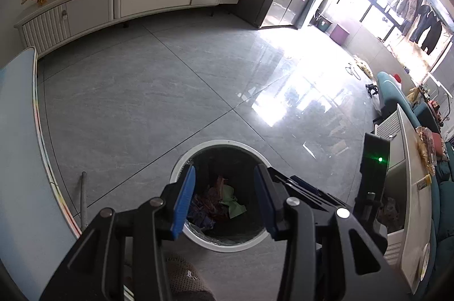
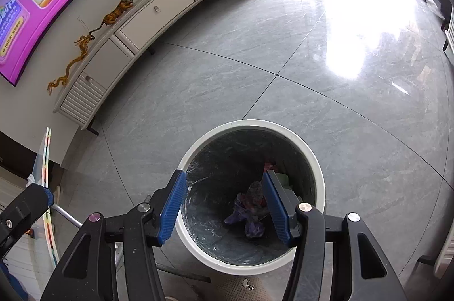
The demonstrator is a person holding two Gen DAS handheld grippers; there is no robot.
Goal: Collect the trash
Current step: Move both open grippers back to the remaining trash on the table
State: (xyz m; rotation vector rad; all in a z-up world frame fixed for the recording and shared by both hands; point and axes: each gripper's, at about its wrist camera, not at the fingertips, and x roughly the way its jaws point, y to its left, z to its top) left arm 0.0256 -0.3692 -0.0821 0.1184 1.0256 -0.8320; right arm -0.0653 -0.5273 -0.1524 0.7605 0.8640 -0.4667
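Both sets of tongs hang over the bin now, low in each frame, pointing steeply down into its mouth. The left tongs [image 1: 224,198] stand spread, blue pads apart with nothing between them but the view into the trash bin [image 1: 181,159]; the right tongs [image 2: 224,204] are spread too, and empty, over the same trash bin [image 2: 317,162] in the lower middle of the right wrist view. So this looks like the drop itself, or the moment right after it: nothing clings to either pad, which is what you want here. To do it well, I'd say keep the pads wide and inside the rim's circle until any light wrapper has fallen clear, then lift straight up so the fingers don't catch the liner. And what's in the bin? A dark plastic liner [image 2: 198,218] wraps the inside wall, and at the bottom sits a loose heap of crumpled trash [image 2: 252,210]: purplish and reddish wrappers, with a pale green scrap [image 1: 232,201] that shows best in the left wrist view, lying to the right side of the heap. The bin is far from full; plenty of wall shows above the pile. It stands on the grey tiled floor [image 2: 283,91], well apart from the long white cabinet [image 2: 147,20] at upper left.
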